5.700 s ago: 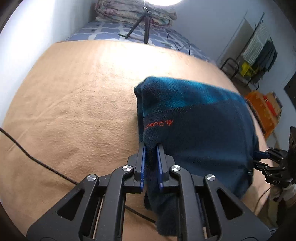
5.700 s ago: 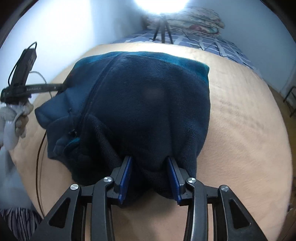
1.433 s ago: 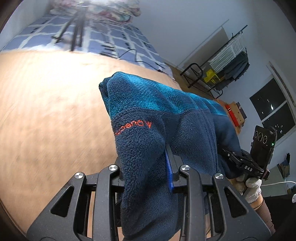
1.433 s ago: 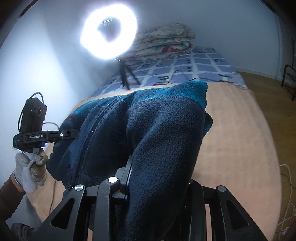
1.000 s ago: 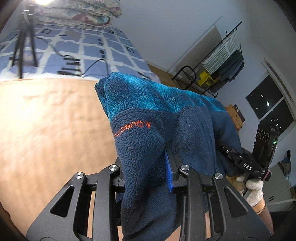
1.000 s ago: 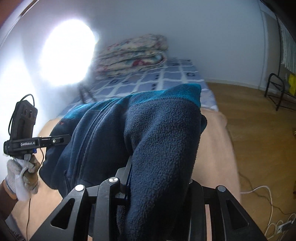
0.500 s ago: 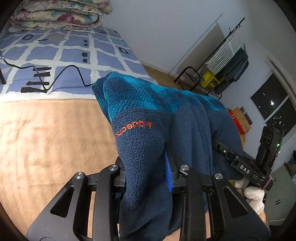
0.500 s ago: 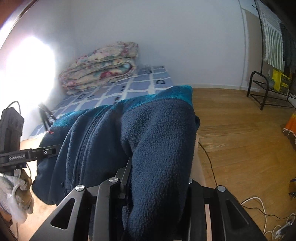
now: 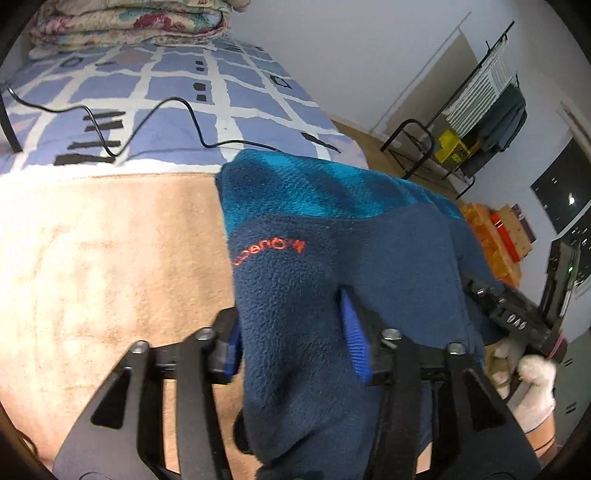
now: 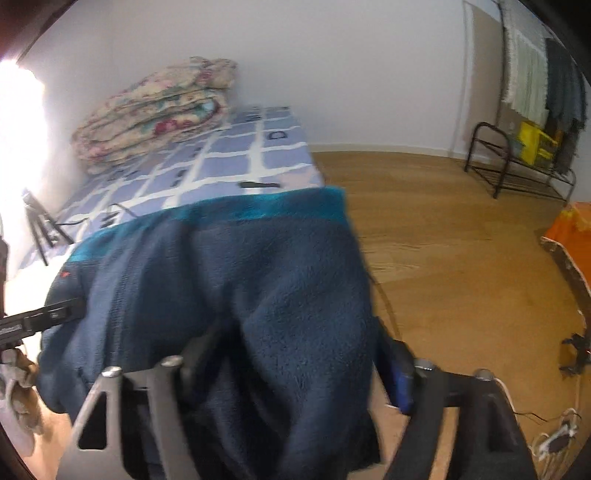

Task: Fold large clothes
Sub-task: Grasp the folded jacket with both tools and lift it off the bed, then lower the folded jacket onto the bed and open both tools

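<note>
Left gripper point(image 9: 295, 341), nearest in the left wrist view: its jaws have just been opening, and a thick fold of the navy fleece point(image 9: 332, 258) lies between them. The right blue pad point(image 9: 354, 339) shows clear of the cloth on its inner face. The left pad is mostly hidden behind the fold, so contact there cannot be told.

Right gripper point(image 10: 295, 369), nearest in the right wrist view: its jaws have likewise just been opening and stand wide, with a bulk of fleece point(image 10: 277, 295) bunched between them. This frame is blurred. The left finger is nearly buried in cloth; only part of the right pad point(image 10: 400, 384) shows.

The fleece hangs over both grippers, teal band point(image 9: 314, 188) on the far edge and an orange logo point(image 9: 269, 249) facing the left camera, its letters too small to read. Its lower end is cut off by the frame.

Beyond it lies a tan blanket point(image 9: 110, 258), then a blue checked sheet point(image 9: 147, 92) crossed by a black cable point(image 9: 177, 107), with folded floral quilts point(image 9: 129, 18) at the far end. A gloved hand point(image 9: 524, 380) appears at the right edge of the left view, holding the other gripper, partly hidden. A drying rack point(image 10: 535, 110) stands by the far wall; wood floor point(image 10: 443, 240) lies right of the bed.
</note>
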Available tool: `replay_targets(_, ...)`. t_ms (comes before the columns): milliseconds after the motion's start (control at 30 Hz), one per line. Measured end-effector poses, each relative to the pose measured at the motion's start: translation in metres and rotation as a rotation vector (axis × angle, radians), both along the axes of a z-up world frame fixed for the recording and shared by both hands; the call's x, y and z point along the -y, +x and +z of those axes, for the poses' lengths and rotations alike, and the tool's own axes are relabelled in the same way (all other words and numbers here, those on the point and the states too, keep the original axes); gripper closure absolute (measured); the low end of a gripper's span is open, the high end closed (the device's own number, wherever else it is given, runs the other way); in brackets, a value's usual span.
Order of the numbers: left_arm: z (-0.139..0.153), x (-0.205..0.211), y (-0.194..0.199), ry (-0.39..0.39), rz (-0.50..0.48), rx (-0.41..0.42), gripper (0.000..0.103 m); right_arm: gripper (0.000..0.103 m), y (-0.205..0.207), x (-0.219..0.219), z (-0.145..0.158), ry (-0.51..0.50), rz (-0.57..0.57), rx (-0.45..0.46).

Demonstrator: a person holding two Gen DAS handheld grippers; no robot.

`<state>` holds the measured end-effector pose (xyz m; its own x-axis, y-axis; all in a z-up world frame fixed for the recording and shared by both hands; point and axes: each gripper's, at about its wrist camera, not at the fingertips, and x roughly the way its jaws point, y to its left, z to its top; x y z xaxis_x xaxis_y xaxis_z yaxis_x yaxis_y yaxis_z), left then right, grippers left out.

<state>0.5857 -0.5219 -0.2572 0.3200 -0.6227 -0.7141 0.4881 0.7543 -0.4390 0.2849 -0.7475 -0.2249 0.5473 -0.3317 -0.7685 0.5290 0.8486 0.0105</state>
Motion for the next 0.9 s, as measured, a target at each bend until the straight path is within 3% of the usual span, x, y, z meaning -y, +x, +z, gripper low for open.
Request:
replay_targets(233,0.01,-0.014,-0.009,-0.011,0.003,0.003,0.051,0.023,-0.034,0.015,0.009,0.015,-0.116,0.032)
replay_targets(600,0.061,-0.044,-0.067,-0.02,-0.015,0.089,0.051,0.023,-0.049,-0.037,0.06,-0.057,-0.084,0.055)
replay_targets(733,0.098,-0.063,-0.106,-0.034,-0.02,0.127,0.051,0.023,-0.069,-0.072,0.09,-0.071,-0.054,0.072)
replay_targets(900,0.171,-0.098,-0.173,-0.046,-0.023,0.213,0.051,0.023,-0.104,-0.12,0.141,-0.072,-0.035,0.109)
